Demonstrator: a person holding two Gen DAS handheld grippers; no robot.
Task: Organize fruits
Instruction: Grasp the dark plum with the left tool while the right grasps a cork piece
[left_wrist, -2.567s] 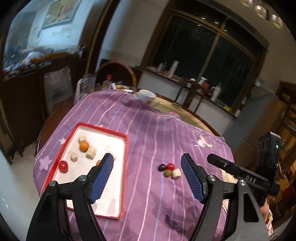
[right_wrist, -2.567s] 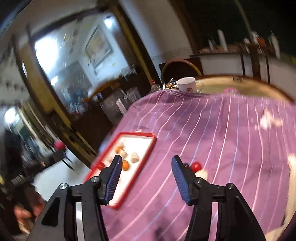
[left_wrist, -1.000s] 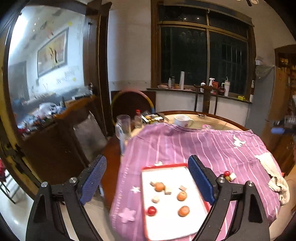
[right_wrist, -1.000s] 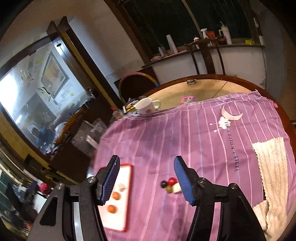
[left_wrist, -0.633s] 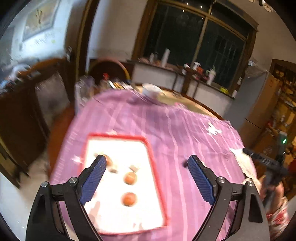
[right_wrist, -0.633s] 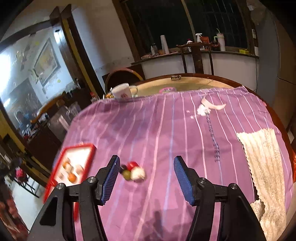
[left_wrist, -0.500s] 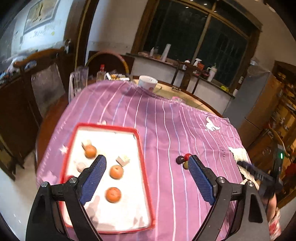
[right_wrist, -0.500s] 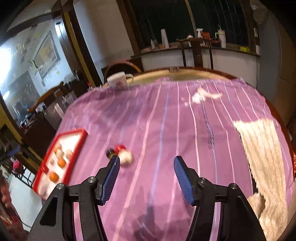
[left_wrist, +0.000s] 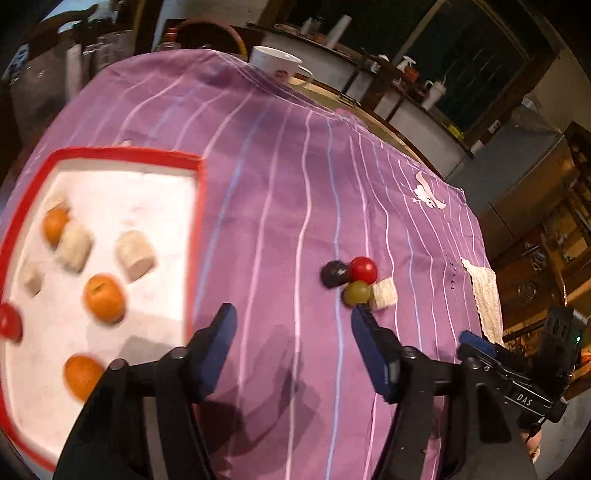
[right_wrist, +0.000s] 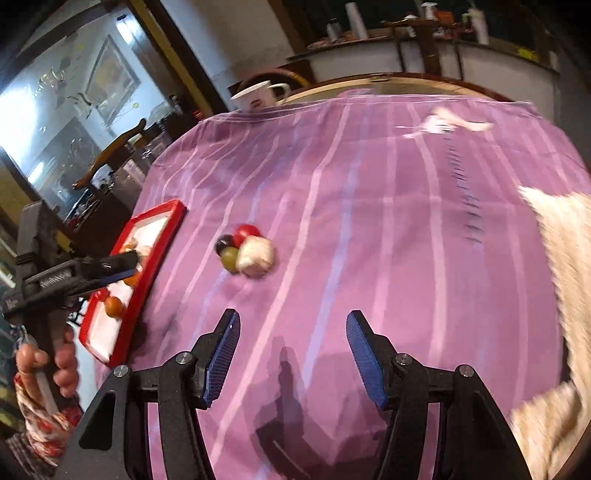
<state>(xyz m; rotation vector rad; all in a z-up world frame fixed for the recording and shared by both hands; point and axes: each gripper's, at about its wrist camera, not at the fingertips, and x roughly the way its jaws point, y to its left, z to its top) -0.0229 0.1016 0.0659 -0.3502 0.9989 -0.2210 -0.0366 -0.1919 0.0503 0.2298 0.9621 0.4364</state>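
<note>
1. The left gripper (left_wrist: 291, 317) hangs over the purple cloth (left_wrist: 280, 192), its jaws closing with nothing between them; the right gripper (right_wrist: 291, 325) stands about half open and empty.
2. Four pieces still lie loose near the middle of the table: a dark grape (left_wrist: 333, 274), a red fruit (left_wrist: 363, 269), a green grape (left_wrist: 356, 292) and a pale chunk (left_wrist: 384, 294), all touching in one tight cluster.
3. The red tray (left_wrist: 125, 154) sits at the table's left edge and already holds oranges (left_wrist: 104, 298), pale chunks and a red fruit.
4. The step in hand is likely a pick from the cluster. Because the pieces touch, a good grasp takes an outer one, such as the pale chunk on the right side, with the fingers straddling it alone so the round fruits do not roll.
5. The grapes look small and smooth, so a gentle, centred squeeze suits them best.
6. Open cloth lies between cluster and tray, giving a clear path; the tray's raised rim needs a lift over it.
7. Free room remains in the tray's near right part.
8. A beige towel (right_wrist: 565, 258) lies at the right edge and a white cup (left_wrist: 275, 63) at the far edge, both well apart from the fruit.
</note>
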